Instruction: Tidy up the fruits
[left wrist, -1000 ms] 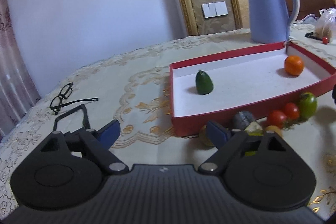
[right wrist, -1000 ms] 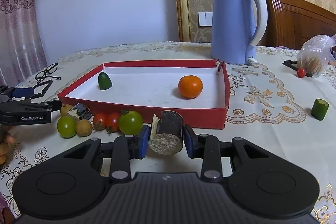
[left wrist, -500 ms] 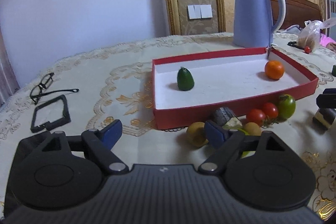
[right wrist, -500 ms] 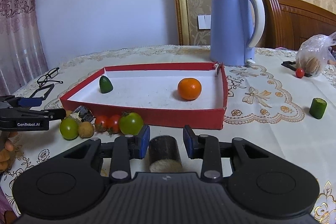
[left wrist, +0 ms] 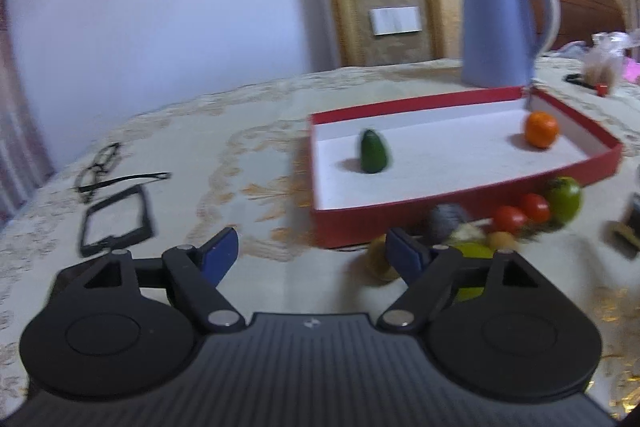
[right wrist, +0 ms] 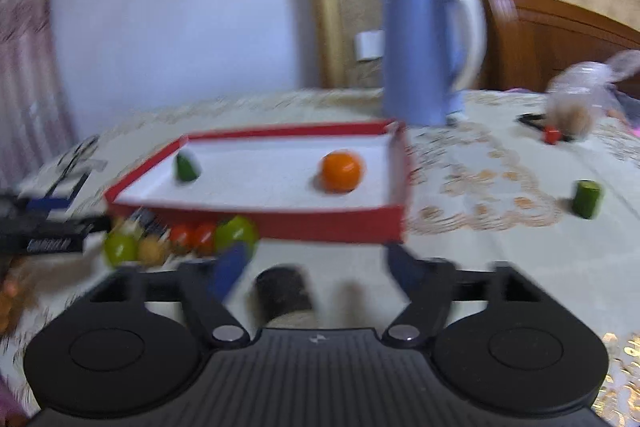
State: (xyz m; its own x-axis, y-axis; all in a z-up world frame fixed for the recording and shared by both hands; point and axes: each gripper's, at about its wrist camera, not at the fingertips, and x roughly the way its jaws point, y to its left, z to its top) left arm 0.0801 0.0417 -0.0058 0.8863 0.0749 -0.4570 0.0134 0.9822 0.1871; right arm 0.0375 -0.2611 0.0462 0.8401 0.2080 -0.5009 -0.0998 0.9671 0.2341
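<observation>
A: Well, the right gripper (right wrist: 312, 263) has just been opening, and its jaws now stand apart around the dark cylinder (right wrist: 285, 293) on the tablecloth (right wrist: 500, 267), short of the red tray (right wrist: 256, 221). Released on its side, it may roll.

B: The left gripper (left wrist: 310, 253) is apart too, holding nothing, beside the loose fruit cluster (left wrist: 520, 215). Only the right view shows the green stub (right wrist: 587, 199); it's blurred, possibly cucumber.

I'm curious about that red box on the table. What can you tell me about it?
The red box is a shallow open tray, seemingly cardboard, red outside and white inside. It lies flat on the patterned tablecloth. Inside sit an orange and a dark green fruit, far apart. Tomatoes cluster along its near wall; a blue kettle stands behind it.
</observation>
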